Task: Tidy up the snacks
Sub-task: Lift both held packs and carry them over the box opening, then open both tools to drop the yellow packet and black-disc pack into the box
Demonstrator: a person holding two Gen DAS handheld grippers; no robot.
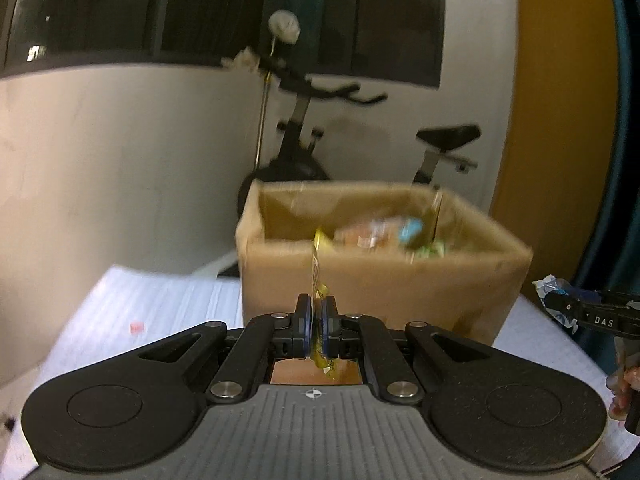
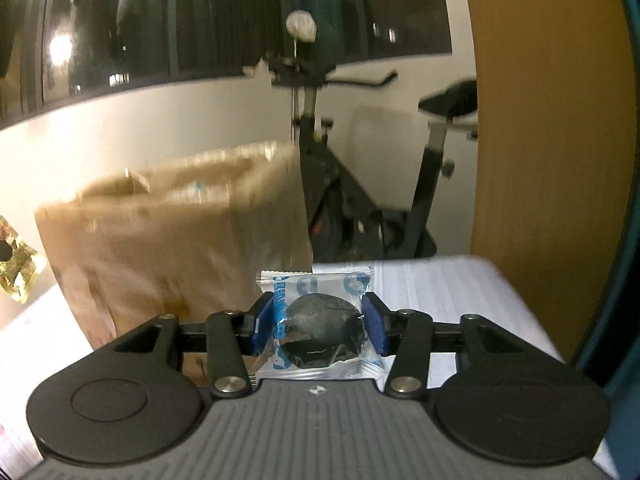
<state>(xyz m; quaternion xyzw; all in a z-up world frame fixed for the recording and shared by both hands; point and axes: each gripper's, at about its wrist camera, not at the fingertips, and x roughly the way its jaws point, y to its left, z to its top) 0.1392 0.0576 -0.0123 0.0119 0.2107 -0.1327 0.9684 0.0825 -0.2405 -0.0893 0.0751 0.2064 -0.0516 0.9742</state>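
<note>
Two snacks are held clamped, one per gripper, before an open box.

At lower centre of the left view, the left gripper (image 1: 316, 312) is pinched together on a thin yellow sachet (image 1: 317, 276), held edge-on, presumably for dropping into the box (image 1: 360, 280) at centre, where blurred snacks (image 1: 384, 234) already lie; their kinds cannot be made out. At lower centre of the right view, the right gripper (image 2: 318, 326) is clamped on a clear packet (image 2: 320, 328) holding a dark round piece, its print too small to read. The box is smeared at left there, and the sachet is cut off by the left edge.
</note>
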